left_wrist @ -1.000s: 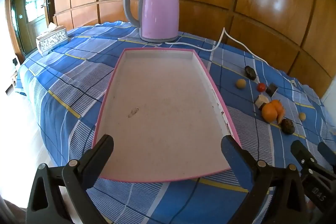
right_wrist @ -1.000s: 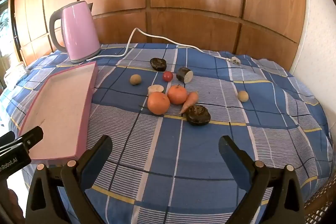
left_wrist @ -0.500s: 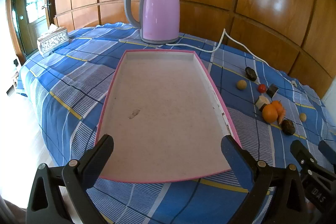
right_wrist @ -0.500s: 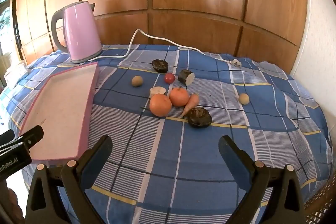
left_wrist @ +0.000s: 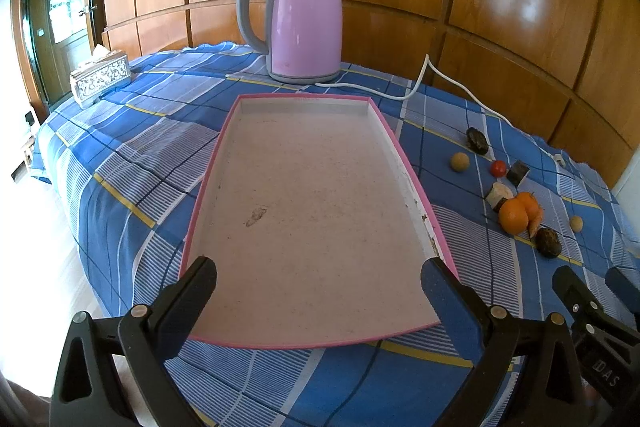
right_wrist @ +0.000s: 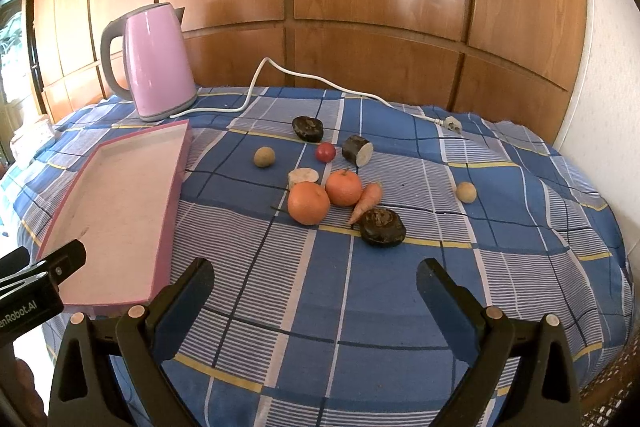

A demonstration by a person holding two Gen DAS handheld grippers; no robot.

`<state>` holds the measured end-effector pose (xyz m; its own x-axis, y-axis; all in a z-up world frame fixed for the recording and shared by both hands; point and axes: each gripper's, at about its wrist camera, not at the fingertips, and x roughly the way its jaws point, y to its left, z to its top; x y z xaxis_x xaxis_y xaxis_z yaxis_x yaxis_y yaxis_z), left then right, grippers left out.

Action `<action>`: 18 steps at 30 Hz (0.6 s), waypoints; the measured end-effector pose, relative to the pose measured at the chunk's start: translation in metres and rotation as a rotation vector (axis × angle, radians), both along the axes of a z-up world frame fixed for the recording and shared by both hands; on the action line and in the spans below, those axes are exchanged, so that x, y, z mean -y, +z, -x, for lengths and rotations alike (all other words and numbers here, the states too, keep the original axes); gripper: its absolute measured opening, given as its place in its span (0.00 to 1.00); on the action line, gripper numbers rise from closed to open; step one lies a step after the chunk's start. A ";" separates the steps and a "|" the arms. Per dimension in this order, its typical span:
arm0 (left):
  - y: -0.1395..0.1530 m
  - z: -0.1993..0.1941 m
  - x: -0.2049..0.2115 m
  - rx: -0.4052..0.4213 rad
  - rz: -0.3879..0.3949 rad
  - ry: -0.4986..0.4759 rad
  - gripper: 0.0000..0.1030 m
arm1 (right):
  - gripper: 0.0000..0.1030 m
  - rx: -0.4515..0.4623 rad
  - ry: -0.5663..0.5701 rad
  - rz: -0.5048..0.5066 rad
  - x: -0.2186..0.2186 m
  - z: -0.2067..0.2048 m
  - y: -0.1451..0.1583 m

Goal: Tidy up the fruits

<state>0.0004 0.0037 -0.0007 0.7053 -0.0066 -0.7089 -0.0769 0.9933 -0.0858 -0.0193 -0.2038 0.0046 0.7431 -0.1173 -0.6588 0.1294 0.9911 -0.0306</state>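
Here the left gripper (left_wrist: 318, 289) is hanging with its jaws spread wide and nothing between them, poised over the near end of the pink tray (left_wrist: 416, 183). The tray is lying bare on the blue checked cloth (left_wrist: 132, 163), its long axis running toward 12 o'clock, where the pink kettle (left_wrist: 306, 21) is standing just beyond its far rim. At 10 o'clock a tissue box (left_wrist: 100, 79) is sitting near the cloth's edge. The fruits are lying well apart from the tray, off at 2 to 3 o'clock.

The right gripper (right_wrist: 314, 285) is likewise gaping wide, holding nothing, hovering over bare cloth with the fruit cluster ahead at 12 o'clock. Nearest it, a dark lump (right_wrist: 382, 222) is lying at 1 o'clock, touching the tip of a carrot (right_wrist: 366, 201). Two oranges (right_wrist: 309, 203) are sitting side by side, the farther one (right_wrist: 343, 187) touching the carrot. Just behind the nearer orange a pale cut piece (right_wrist: 303, 175) is resting. Farther out a red tomato (right_wrist: 325, 151) is sitting between a tan ball (right_wrist: 264, 157) at 11 o'clock and a dark cut chunk (right_wrist: 357, 150); another dark lump (right_wrist: 307, 128) is lying beyond. A second tan ball (right_wrist: 466, 192) is sitting alone at 2 o'clock. A white cord (right_wrist: 320, 83) is trailing from the kettle across the far cloth.
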 end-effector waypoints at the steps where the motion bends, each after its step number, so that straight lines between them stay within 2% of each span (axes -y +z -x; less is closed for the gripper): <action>1: 0.000 0.000 0.000 0.001 -0.001 0.000 1.00 | 1.00 0.000 -0.001 0.000 0.000 0.000 0.000; 18: 0.003 0.001 0.004 0.011 -0.010 -0.011 1.00 | 1.00 0.013 0.000 -0.005 0.002 0.002 0.001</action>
<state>-0.0010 -0.0008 0.0028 0.7131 -0.0072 -0.7010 -0.0654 0.9949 -0.0767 -0.0210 -0.2054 0.0056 0.7519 -0.1139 -0.6493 0.1297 0.9913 -0.0237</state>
